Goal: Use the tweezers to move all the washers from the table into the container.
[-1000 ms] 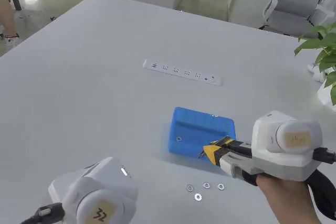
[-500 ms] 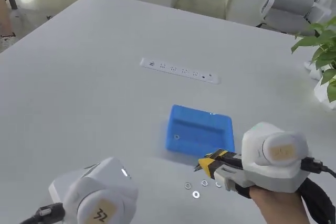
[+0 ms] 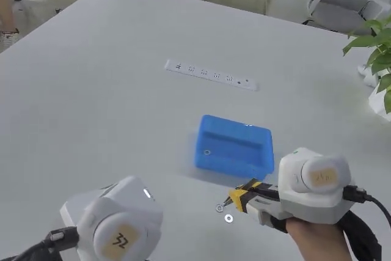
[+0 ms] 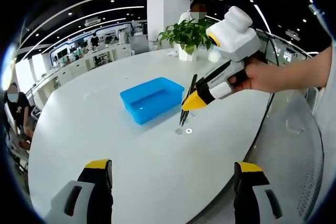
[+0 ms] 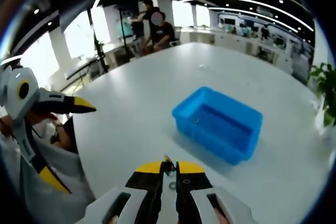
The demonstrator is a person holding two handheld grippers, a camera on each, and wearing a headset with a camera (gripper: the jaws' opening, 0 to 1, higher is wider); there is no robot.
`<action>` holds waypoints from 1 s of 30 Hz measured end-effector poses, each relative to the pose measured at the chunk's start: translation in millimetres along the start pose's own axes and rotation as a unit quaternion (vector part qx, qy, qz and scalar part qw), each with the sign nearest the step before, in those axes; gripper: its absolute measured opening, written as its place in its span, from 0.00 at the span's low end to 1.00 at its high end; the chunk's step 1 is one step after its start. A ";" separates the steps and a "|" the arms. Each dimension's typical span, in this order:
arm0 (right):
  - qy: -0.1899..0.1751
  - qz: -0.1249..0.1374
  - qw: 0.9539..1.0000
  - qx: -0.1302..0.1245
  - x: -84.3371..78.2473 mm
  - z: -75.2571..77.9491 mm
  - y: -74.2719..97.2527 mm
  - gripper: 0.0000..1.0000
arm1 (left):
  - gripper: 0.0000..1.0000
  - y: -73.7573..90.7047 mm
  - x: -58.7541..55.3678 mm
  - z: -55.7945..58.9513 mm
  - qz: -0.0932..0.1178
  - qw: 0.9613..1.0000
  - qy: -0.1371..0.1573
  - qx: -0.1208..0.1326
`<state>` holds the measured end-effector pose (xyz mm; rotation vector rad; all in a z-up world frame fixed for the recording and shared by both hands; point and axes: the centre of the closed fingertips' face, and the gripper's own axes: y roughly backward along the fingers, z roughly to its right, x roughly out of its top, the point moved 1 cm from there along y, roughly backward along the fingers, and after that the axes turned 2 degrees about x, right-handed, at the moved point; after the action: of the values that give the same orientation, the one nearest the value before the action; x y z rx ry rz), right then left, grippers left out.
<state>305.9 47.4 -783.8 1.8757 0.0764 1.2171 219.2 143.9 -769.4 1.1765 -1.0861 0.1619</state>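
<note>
A: Where is your right gripper (image 3: 237,198)?
B: On the near side of the blue container (image 3: 233,164), just off its front wall. Jaws pinched tight on the tweezers (image 4: 187,102), whose tips angle down to the table (image 3: 91,90).
A: And the washers (image 3: 220,208)?
B: Two lie loose in front of the container, close together, right at your tweezer tips. Cannot tell whether the tips touch one or grip it. A lone washer (image 3: 208,152) lies inside the container, on the floor near its left wall.
A: Your left gripper (image 4: 172,165)?
B: Well back from the container, toward you and off to its left. Jaws spread wide, nothing between them.
A: Anything else?
B: A white power strip (image 3: 211,75) lies beyond the container, well apart from it. A potted plant (image 3: 376,53) stands far off to the container's right.
</note>
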 end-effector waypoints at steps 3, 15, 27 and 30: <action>-0.010 0.002 1.000 0.001 0.2 0.9 -2.5 0.05 | 0.99 0.0 0.4 -0.3 0.000 1.000 0.001 -0.001; -0.006 -0.018 1.000 -0.002 -8.5 9.3 -19.8 0.05 | 0.99 -1.3 -6.3 0.1 -0.012 1.000 0.000 -0.004; 0.013 -0.019 1.000 -0.012 -6.6 9.0 -23.0 0.04 | 0.99 -1.7 -7.3 1.6 -0.013 1.000 0.000 -0.007; 0.008 -0.019 1.000 -0.013 -6.6 9.3 -23.1 0.03 | 0.99 -1.6 -7.0 1.6 -0.013 1.000 -0.002 -0.006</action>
<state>318.4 52.7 -805.7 1.8352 0.1043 1.2015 215.7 144.8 -775.8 1.1794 -1.0744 0.1320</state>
